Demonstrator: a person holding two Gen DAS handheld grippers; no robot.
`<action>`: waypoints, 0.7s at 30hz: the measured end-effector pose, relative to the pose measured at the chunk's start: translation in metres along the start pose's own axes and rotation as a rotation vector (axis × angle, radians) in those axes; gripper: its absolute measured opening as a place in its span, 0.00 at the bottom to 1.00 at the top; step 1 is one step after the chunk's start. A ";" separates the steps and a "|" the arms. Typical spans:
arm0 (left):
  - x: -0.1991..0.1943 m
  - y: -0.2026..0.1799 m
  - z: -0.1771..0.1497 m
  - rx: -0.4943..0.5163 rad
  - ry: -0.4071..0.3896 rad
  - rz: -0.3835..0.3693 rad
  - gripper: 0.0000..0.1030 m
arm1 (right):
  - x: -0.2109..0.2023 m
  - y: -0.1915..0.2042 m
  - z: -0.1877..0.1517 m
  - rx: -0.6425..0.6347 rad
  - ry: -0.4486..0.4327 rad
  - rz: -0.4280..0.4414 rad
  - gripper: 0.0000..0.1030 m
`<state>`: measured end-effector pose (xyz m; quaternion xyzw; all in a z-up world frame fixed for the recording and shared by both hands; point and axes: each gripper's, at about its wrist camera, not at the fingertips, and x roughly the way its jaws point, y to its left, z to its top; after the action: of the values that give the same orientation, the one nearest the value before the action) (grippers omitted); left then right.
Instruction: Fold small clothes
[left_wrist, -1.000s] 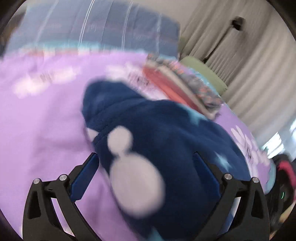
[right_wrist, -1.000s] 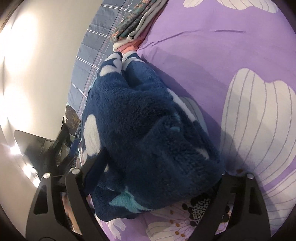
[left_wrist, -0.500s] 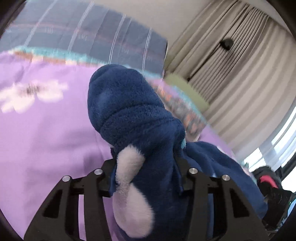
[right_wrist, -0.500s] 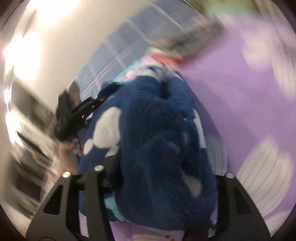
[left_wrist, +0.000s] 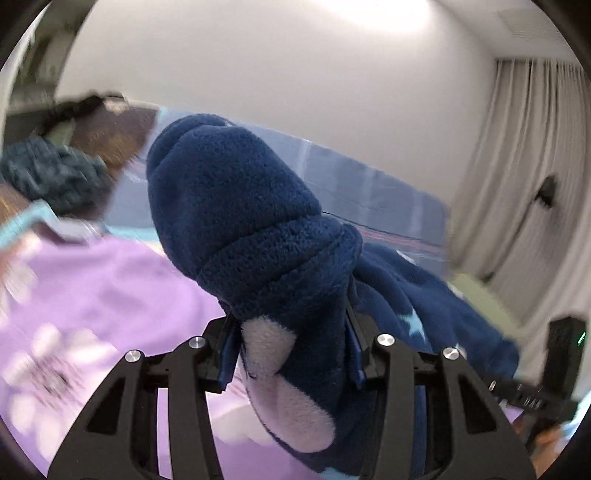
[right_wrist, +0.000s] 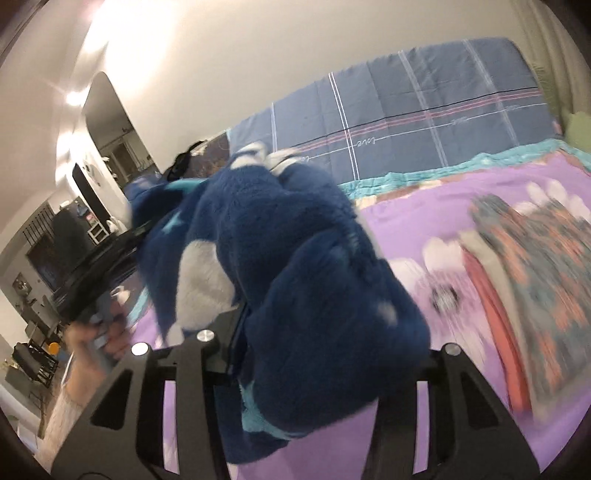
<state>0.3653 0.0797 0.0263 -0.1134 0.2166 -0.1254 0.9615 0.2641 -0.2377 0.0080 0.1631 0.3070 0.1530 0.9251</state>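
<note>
A dark blue fleece garment (left_wrist: 251, 229) with white patches and pale stars is lifted off the purple flowered bedspread (left_wrist: 92, 288). My left gripper (left_wrist: 291, 354) is shut on a thick bunch of it, which bulges up past the jaws. The same blue fleece garment (right_wrist: 295, 258) fills the right wrist view, where my right gripper (right_wrist: 317, 354) is shut on another bunch. The cloth spans between both grippers. The other gripper and the hand (right_wrist: 92, 336) that holds it show at the left of the right wrist view.
A stack of folded patterned clothes (right_wrist: 524, 280) lies on the bedspread (right_wrist: 406, 229) to the right. A blue checked sheet (right_wrist: 424, 118) runs along the wall behind. Curtains (left_wrist: 524, 177) hang at the right, and a dark teal cloth (left_wrist: 48, 177) lies at far left.
Both grippers closed on the blue fleece garment and lifted it off the bed. The views tilted up, so wall and curtains now show, and the right view has rolled.
</note>
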 end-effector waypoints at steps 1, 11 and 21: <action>0.007 0.000 -0.001 0.038 -0.014 0.034 0.47 | 0.024 0.001 0.014 -0.026 0.008 -0.018 0.43; 0.165 0.046 -0.096 0.056 0.296 0.287 0.61 | 0.208 -0.030 0.054 -0.058 0.079 -0.267 0.68; 0.151 -0.031 -0.156 0.489 0.445 0.332 0.78 | 0.235 -0.080 -0.017 0.120 0.145 -0.404 0.74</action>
<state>0.4217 -0.0188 -0.1609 0.1863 0.3997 -0.0376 0.8967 0.4484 -0.2160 -0.1585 0.1416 0.4077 -0.0426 0.9010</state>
